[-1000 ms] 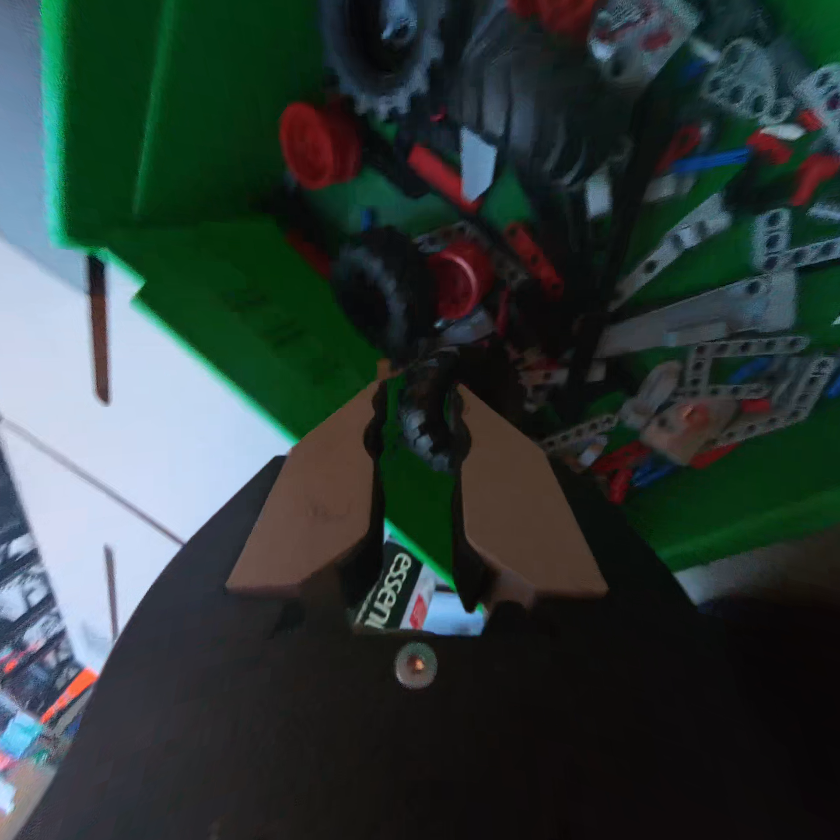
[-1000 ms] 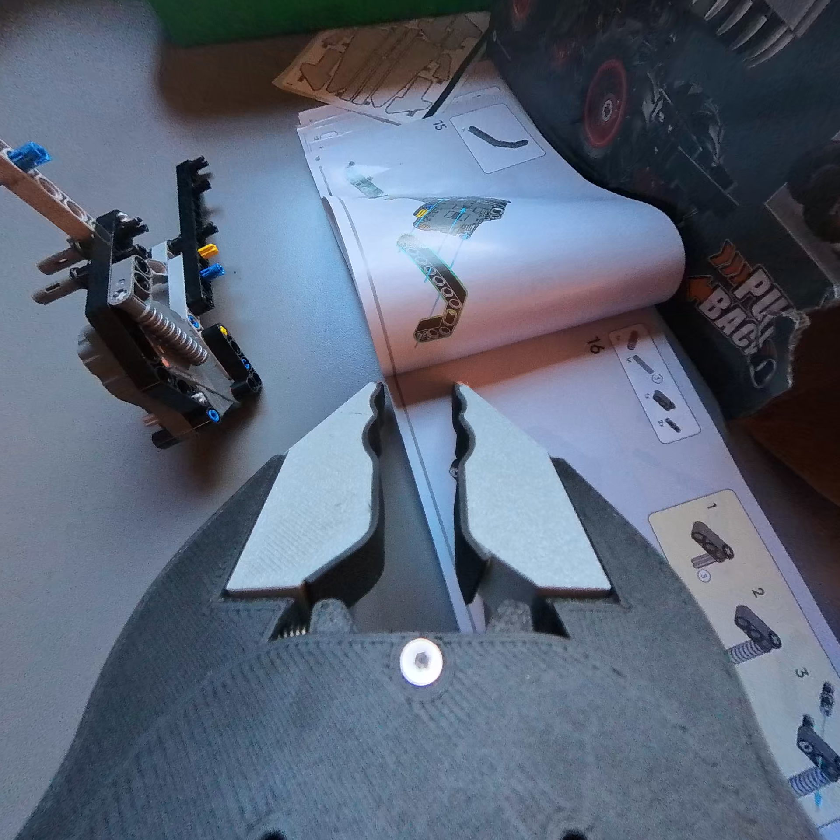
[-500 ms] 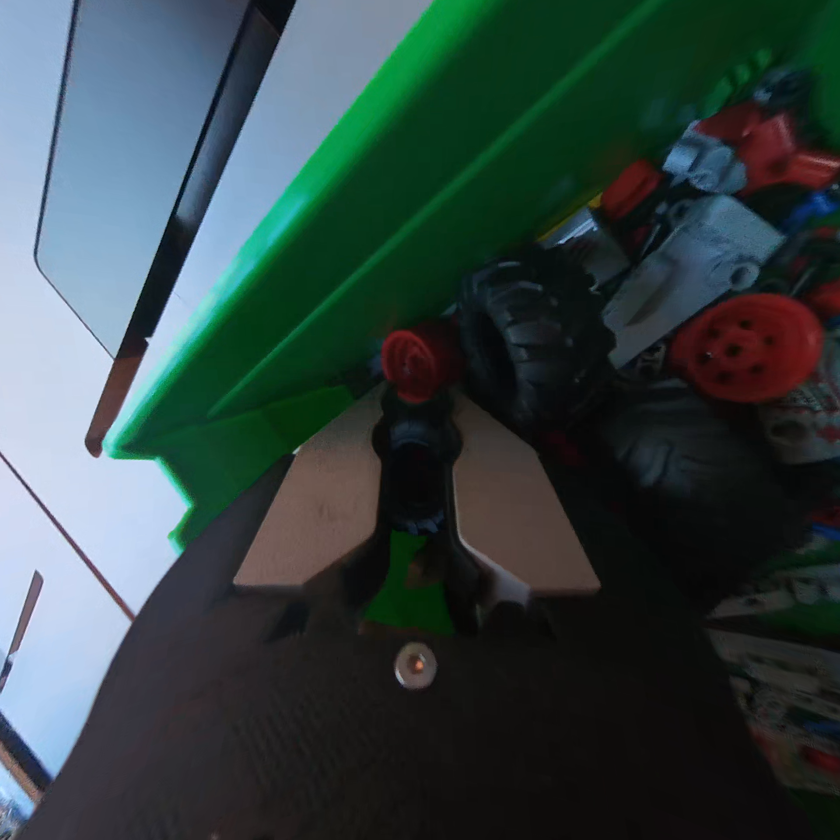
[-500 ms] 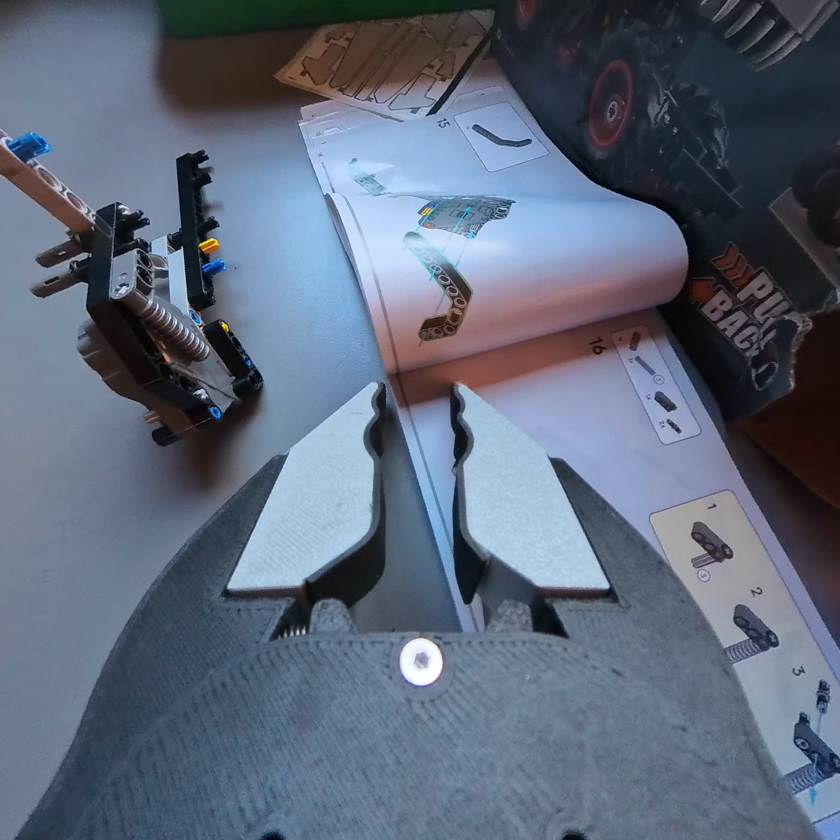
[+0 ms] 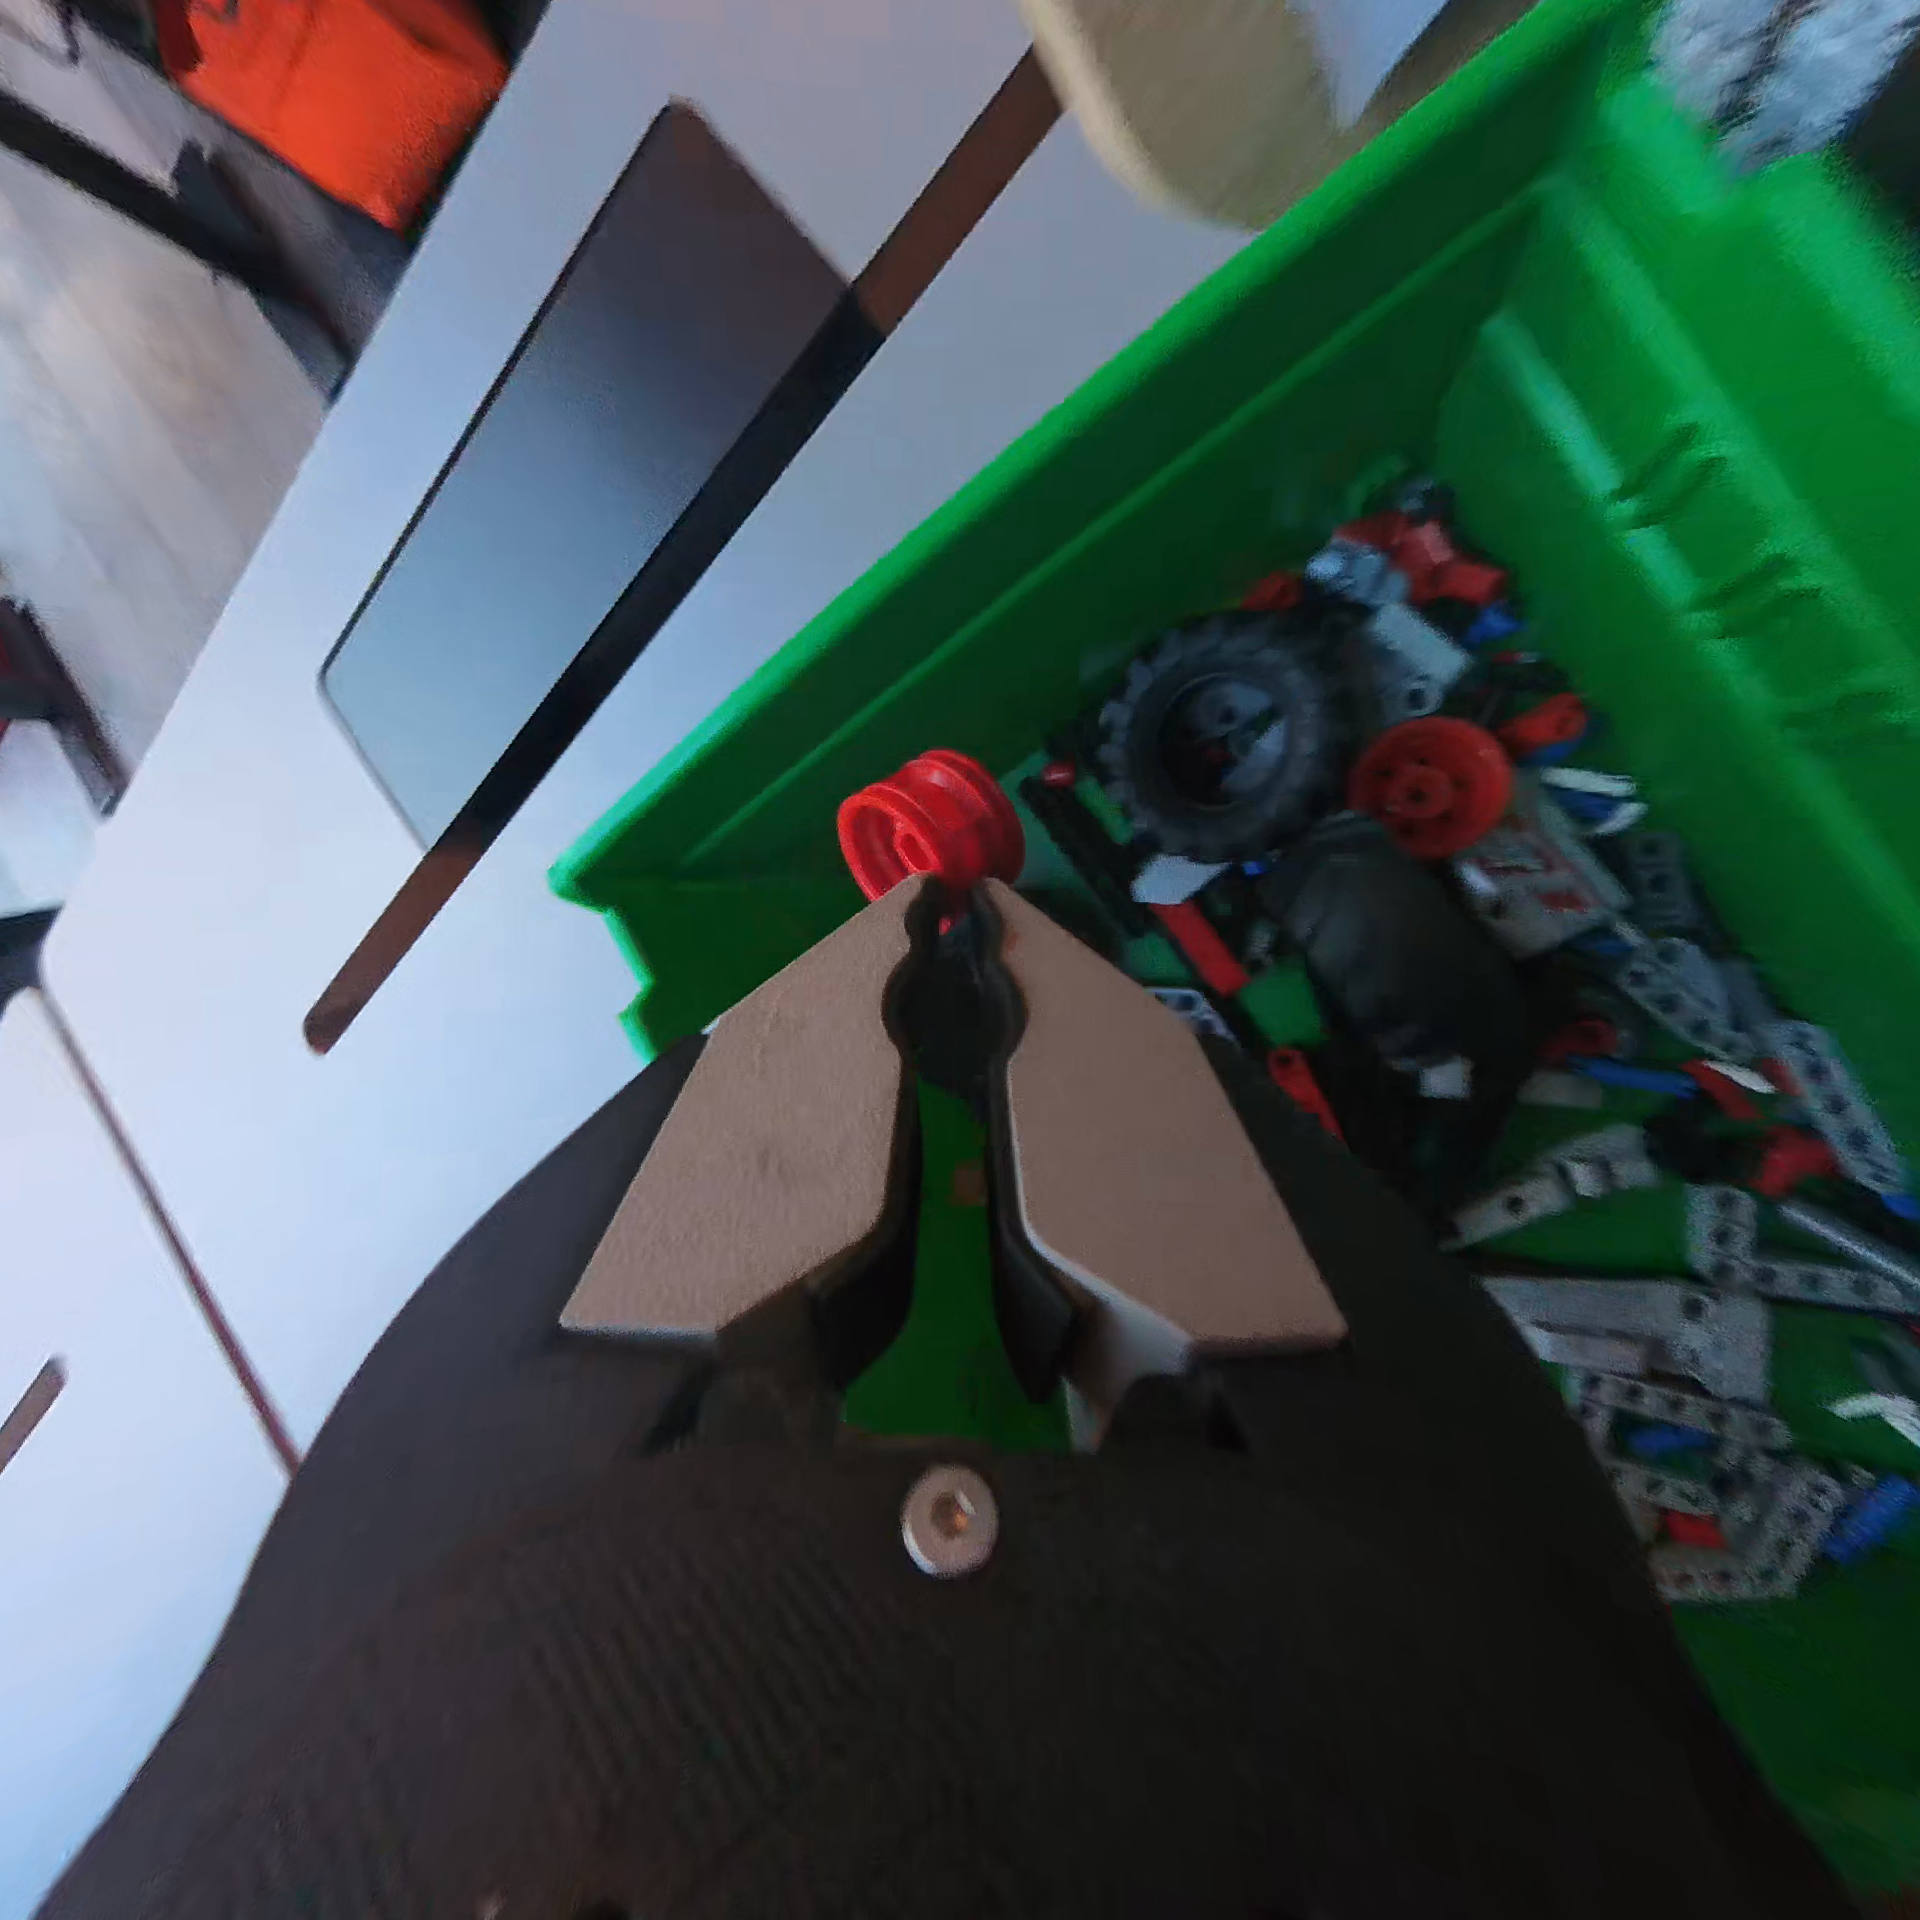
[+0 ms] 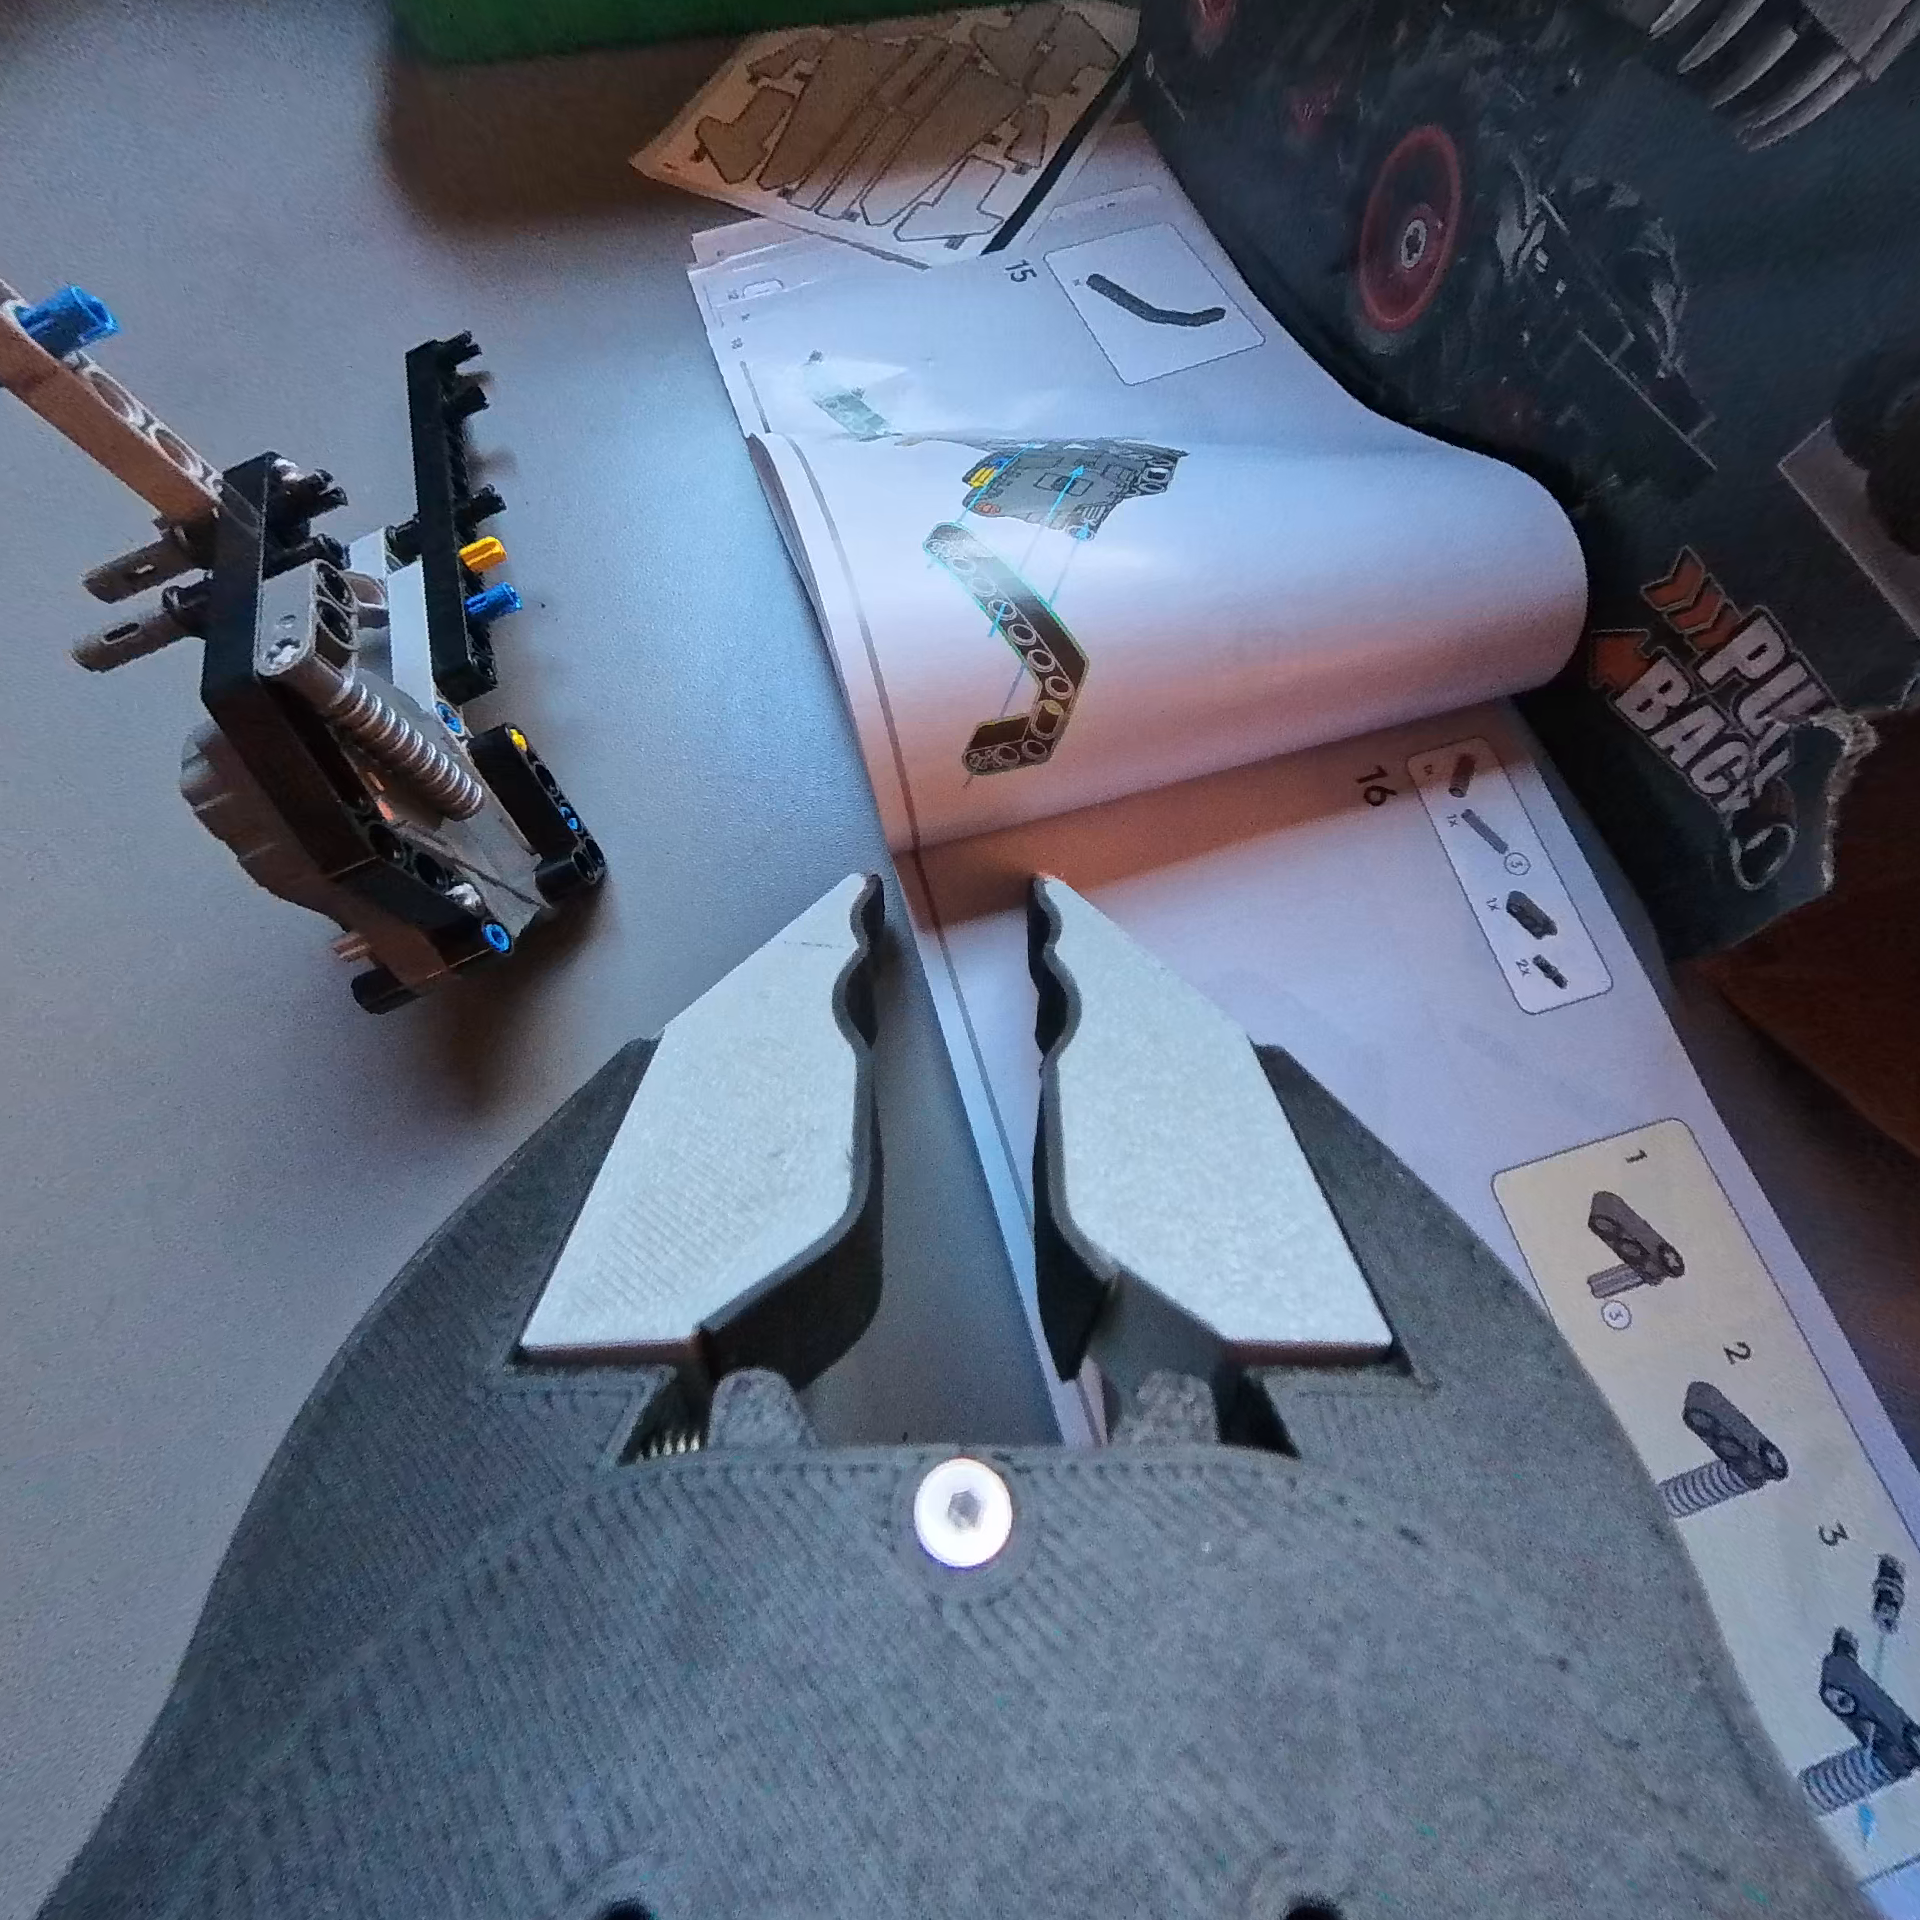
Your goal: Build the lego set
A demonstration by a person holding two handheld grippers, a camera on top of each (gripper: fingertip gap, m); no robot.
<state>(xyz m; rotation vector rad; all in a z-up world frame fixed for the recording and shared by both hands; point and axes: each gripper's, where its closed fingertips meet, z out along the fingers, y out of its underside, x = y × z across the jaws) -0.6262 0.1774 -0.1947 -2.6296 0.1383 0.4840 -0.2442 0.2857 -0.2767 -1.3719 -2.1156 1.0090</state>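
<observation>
Slipping is the likely fault: a black part tipped with a red hub (image 5: 928, 823) is pinched only at the left gripper's (image 5: 954, 914) tips above the green bin (image 5: 1143, 436). The right gripper (image 6: 956, 904) is held spread and empty, with the chassis (image 6: 353, 717) lying apart on the table.

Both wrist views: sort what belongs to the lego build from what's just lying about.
Job:
left gripper, shut on red wheel hub piece
green bin of parts
half-built chassis
instruction booklet
right gripper, open

Lying about:
sticker sheet
set box
</observation>
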